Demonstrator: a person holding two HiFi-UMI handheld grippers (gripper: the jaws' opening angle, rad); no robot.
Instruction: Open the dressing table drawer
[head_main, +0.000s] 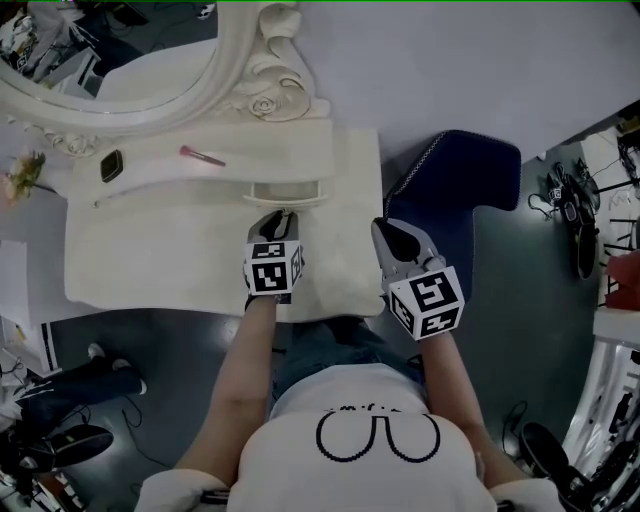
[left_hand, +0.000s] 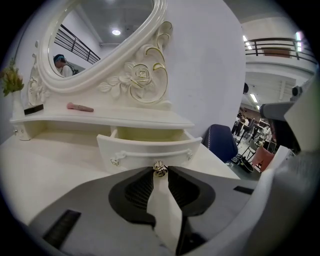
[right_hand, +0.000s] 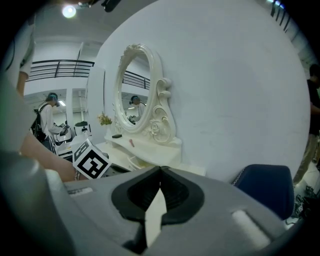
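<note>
My left gripper (left_hand: 160, 175) pinches the small knob (left_hand: 160, 169) to pull the drawer (left_hand: 145, 146), now part open; right gripper (right_hand: 160, 171) closed, empty, held clear alongside

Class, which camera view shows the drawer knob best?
Left gripper view: the knob sits close-up, pinched in the left gripper's jaw tips, on the pulled-out drawer. In the head view that gripper covers it; in the right gripper view the dressing table looks too small.

Left tool (head_main: 282, 216) grips with jaws slightly apart; right tool (head_main: 386, 230) hovers alongside, jaws together.
</note>
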